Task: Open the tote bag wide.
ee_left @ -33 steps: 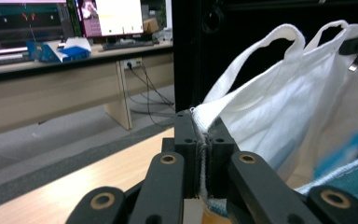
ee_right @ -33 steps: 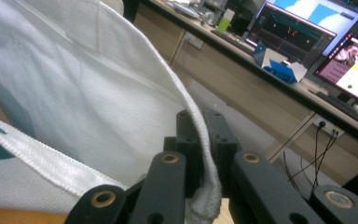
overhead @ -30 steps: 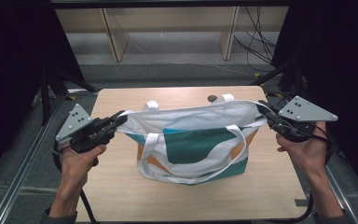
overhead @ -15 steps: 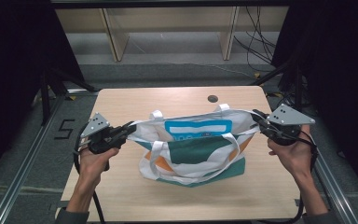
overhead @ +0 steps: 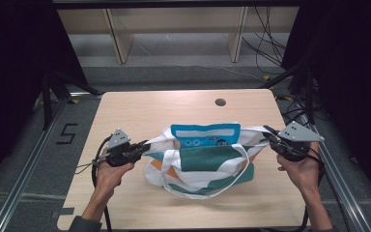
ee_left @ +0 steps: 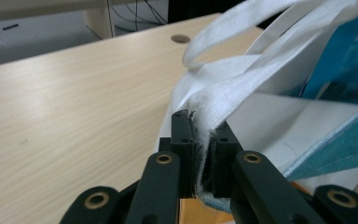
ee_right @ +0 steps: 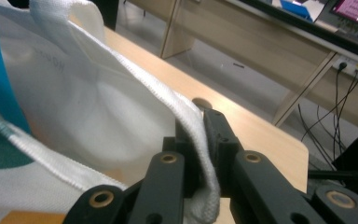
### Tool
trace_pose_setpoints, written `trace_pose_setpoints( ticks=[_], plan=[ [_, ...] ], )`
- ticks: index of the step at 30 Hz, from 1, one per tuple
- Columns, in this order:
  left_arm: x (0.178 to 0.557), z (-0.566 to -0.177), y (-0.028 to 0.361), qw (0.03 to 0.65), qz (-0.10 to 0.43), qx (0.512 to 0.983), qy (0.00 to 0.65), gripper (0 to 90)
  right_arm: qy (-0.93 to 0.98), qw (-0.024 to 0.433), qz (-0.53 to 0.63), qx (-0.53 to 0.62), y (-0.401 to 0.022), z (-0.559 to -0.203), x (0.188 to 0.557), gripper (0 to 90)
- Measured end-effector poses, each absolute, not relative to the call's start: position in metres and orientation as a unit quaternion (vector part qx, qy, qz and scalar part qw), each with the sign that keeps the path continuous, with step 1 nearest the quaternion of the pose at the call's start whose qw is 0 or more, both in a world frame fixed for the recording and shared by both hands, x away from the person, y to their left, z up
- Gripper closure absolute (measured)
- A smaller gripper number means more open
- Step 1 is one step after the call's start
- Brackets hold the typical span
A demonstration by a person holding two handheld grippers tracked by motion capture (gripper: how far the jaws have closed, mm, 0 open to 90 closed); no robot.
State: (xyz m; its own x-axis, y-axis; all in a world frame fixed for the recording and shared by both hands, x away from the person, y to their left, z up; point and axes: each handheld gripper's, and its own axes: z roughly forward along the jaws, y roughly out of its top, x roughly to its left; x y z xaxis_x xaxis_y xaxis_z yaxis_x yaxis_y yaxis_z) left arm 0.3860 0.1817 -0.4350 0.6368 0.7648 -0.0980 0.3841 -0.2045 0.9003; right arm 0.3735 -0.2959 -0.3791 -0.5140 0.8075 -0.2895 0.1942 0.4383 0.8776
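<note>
Both tools sit lower than before, the tote bag (overhead: pixel 200 159) sagging onto the wooden worktop (overhead: pixel 140 108). Left tool (overhead: pixel 142 147) and right tool (overhead: pixel 269 134) pinch its woven white rim.

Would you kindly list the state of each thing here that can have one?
Tote bag: mouth pulled open, held by both side edges, bottom on the table.
Blue pouch: upright inside the bag.
Left tool: shut on the bag's edge.
Right tool: shut on the opposite edge.

Left tool (overhead: pixel 142 146) and right tool (overhead: pixel 269 133): black two-piece jaws, brass-coloured rivets, grey three-cornered top plates, black trailing cables. Dark sleeve (overhead: pixel 79 224) at left forearm.
</note>
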Motion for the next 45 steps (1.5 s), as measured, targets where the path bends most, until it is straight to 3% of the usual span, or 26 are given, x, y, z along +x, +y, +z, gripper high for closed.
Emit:
trace_pose_setpoints(
  ticks=[20, 22, 31, 34, 39, 42, 45],
  plan=[
    [0.392, -0.494, 0.165, 0.429, 0.142, 0.810, 0.374, 82.8, 0.815, 0.294, 0.351, 0.355, -0.297, -0.449, 0.378, 84.8],
    [0.393, -0.497, 0.164, 0.414, 0.146, 0.823, 0.361, 82.8, 0.825, 0.297, 0.343, 0.337, -0.299, -0.451, 0.380, 84.7],
    [0.397, -0.512, 0.157, 0.388, 0.140, 0.835, 0.363, 82.8, 0.851, 0.231, 0.314, 0.351, -0.296, -0.489, 0.390, 85.8],
    [0.397, -0.512, 0.152, 0.364, 0.166, 0.850, 0.342, 83.3, 0.855, 0.223, 0.302, 0.357, -0.290, -0.498, 0.395, 86.4],
    [0.396, -0.512, 0.151, 0.366, 0.162, 0.847, 0.350, 82.8, 0.852, 0.229, 0.305, 0.359, -0.290, -0.499, 0.396, 86.3],
    [0.394, -0.508, 0.153, 0.367, 0.168, 0.847, 0.346, 77.0, 0.858, 0.238, 0.298, 0.345, -0.289, -0.496, 0.395, 82.5],
    [0.390, -0.497, 0.156, 0.375, 0.173, 0.839, 0.355, 61.2, 0.848, 0.243, 0.306, 0.359, -0.295, -0.490, 0.394, 72.4]
  ],
)
